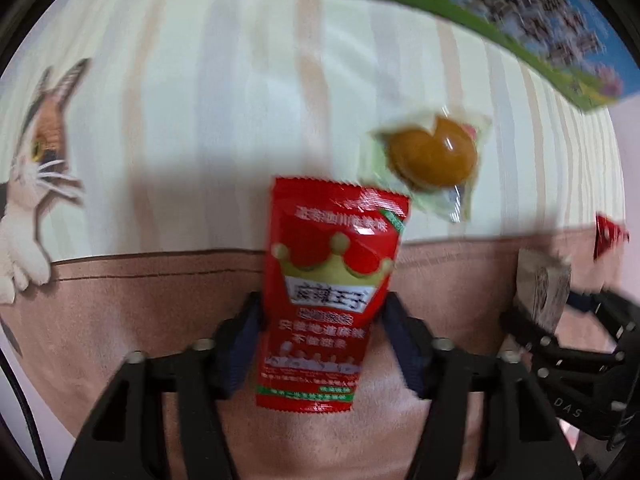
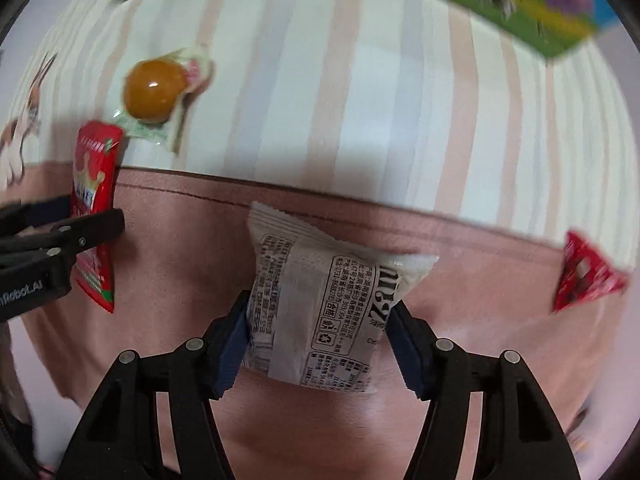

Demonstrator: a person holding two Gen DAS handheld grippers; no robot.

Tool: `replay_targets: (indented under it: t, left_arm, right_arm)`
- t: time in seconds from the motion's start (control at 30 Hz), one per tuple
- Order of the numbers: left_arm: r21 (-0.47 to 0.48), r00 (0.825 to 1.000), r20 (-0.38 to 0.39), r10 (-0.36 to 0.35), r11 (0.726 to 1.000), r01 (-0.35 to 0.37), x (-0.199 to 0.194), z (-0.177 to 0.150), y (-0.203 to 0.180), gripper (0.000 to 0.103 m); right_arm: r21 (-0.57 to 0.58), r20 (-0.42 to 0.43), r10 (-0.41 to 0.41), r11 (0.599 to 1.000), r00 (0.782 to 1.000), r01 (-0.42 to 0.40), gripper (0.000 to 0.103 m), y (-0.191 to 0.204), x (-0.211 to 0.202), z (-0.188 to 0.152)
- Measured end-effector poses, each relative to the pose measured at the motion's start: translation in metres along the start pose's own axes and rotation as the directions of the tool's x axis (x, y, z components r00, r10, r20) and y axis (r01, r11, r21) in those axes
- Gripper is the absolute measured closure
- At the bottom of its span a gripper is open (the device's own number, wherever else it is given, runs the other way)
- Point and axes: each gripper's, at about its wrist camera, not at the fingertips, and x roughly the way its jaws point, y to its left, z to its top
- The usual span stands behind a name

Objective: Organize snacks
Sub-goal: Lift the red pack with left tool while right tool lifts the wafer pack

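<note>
Left gripper (image 1: 322,344) pinching the red crown-printed snack packet (image 1: 330,280) dead centre, right gripper (image 2: 318,332) clamped on the white snack packet (image 2: 320,312), wrapped braised egg (image 2: 154,90) lying at ten o'clock on the striped cloth (image 2: 360,100)

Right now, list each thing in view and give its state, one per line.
left gripper: shut on red crown packet, held upright
right gripper: shut on white packet, tilted
wrapped brown egg: sealed, lying on striped cloth
small red packet: lying loose
green box: blurred, cannot tell
</note>
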Motion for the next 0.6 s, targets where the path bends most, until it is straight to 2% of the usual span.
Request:
replay_targets:
  t: [0.07,0.2,0.3,0.43,0.6]
  left_arm:
    - [-0.045,1.0,0.021,-0.01,0.999,0.011,-0.004,0.003,0.006,0.051]
    - [-0.096,0.998,0.003,-0.061,0.994,0.061,0.001,0.008,0.012,0.048]
    - [-0.052,0.999,-0.014,-0.04,0.998,0.04,0.008,0.008,0.005,0.046]
    - [0.005,1.0,-0.002,0.004,1.0,-0.004,0.013,0.003,-0.011,0.046]
    - [0.023,0.999,0.023,0.029,0.999,-0.029,0.015,-0.003,-0.021,0.049]
  right_arm:
    - [0.059,0.006,0.032,0.998,0.999,-0.033,0.036,-0.009,0.003,-0.003]
    - [0.104,0.034,0.046,0.993,0.998,-0.049,0.036,-0.023,-0.002,-0.009]
    - [0.099,0.027,0.038,0.994,0.999,-0.041,0.034,-0.042,-0.003,-0.009]
    - [0.108,0.022,0.041,0.993,0.999,-0.043,0.034,-0.035,0.002,-0.004]
    - [0.124,0.037,0.042,0.991,0.998,-0.047,0.034,-0.017,0.012,0.008]
